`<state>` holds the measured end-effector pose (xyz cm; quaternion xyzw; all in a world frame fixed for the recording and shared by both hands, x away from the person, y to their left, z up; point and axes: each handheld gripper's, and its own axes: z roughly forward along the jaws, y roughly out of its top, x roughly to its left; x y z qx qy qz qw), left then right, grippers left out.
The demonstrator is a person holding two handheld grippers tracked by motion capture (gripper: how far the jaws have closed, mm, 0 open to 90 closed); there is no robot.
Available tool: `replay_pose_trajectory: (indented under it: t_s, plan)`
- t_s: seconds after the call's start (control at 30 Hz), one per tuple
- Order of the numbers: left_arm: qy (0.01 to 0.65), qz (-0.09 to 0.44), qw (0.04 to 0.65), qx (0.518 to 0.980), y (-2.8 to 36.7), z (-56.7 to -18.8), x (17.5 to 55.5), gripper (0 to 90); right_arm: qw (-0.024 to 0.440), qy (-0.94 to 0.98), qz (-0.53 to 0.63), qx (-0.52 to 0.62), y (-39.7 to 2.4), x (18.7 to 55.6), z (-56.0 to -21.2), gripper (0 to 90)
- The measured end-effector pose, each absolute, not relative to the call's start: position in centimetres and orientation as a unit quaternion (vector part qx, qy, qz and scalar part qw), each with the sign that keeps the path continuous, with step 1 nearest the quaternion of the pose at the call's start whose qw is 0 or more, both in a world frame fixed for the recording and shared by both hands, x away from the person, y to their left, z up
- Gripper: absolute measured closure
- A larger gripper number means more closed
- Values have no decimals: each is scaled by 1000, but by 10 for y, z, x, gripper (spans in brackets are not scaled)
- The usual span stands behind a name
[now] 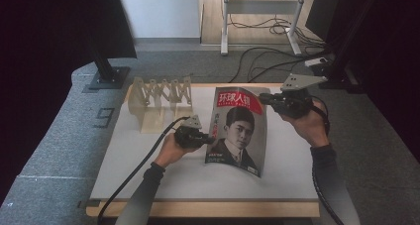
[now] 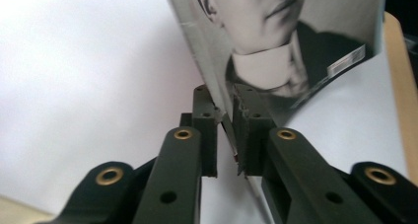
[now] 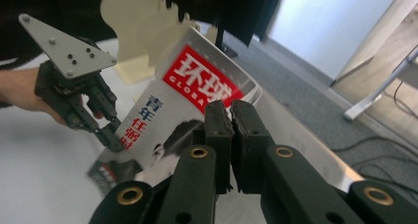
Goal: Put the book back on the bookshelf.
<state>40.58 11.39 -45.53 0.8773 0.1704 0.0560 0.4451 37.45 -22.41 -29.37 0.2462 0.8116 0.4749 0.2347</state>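
A magazine (image 1: 237, 131) with a red title block and a black-and-white portrait on its cover is held up off the white tabletop (image 1: 143, 178), bowed between the two grippers. My left gripper (image 1: 208, 137) is shut on its left edge; in the left gripper view the pads (image 2: 226, 110) pinch the thin edge of the magazine (image 2: 296, 46). My right gripper (image 1: 262, 98) is shut on the top right corner. In the right gripper view its jaws (image 3: 230, 110) press together on the glossy cover (image 3: 197, 86), and the left gripper (image 3: 111, 137) shows at the far edge.
A cream-coloured slotted rack (image 1: 158, 98) stands at the table's back left, behind the left hand. A black stand base (image 1: 106, 79) and cables (image 1: 267, 56) lie on the grey floor beyond. The table's wooden front edge (image 1: 198, 208) runs along the bottom.
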Motion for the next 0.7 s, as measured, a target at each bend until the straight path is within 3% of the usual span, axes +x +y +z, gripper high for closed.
replay_pose_trajectory:
  t_s: [0.13, 0.43, 0.7]
  plan:
    - [163, 85, 457, 870, 121, -456, 400, 847, 248, 811, 471, 241, -225, 368, -289, 855]
    - [146, 90, 460, 871, 131, -466, 384, 872, 257, 816, 459, 242, -235, 366, -296, 855]
    - [108, 119, 445, 881, 128, -465, 369, 850, 251, 820, 462, 228, -248, 356, -297, 850]
